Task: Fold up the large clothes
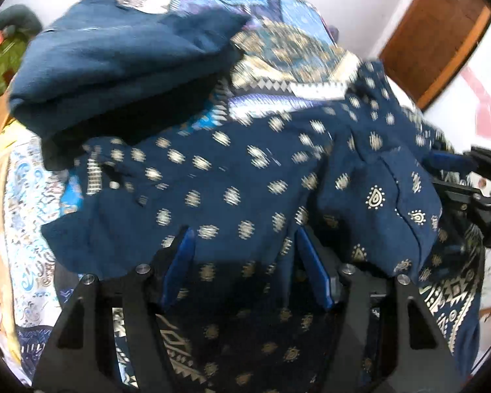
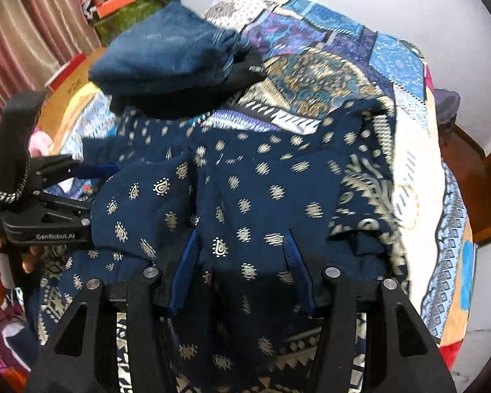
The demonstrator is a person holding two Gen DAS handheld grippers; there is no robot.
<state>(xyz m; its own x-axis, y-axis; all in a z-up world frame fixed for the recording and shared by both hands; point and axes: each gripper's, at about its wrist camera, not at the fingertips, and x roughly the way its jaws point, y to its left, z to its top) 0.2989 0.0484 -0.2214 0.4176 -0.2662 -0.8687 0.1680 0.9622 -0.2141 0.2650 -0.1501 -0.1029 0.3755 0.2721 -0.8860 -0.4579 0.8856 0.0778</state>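
Note:
A navy garment with gold motifs (image 1: pixel 232 177) (image 2: pixel 262 196) lies rumpled on a patchwork bedspread (image 2: pixel 327 65). In the left wrist view my left gripper (image 1: pixel 242 242) points down at it, blue pads (image 1: pixel 180 262) apart, with loose cloth lying between them and no pinch showing. In the right wrist view my right gripper (image 2: pixel 242 242) stands the same way over the garment's other side, pads (image 2: pixel 294 262) apart and cloth bunched between them. Each gripper also shows at the edge of the other's view: the right gripper (image 1: pixel 455 163), the left gripper (image 2: pixel 91 170).
A folded plain blue garment (image 1: pixel 121 65) (image 2: pixel 167 52) rests on the bed behind the navy one. A wooden door (image 1: pixel 435 36) stands at the back right. A cardboard box (image 2: pixel 68 88), a green bag (image 2: pixel 127 16) and curtains (image 2: pixel 26 32) sit left of the bed.

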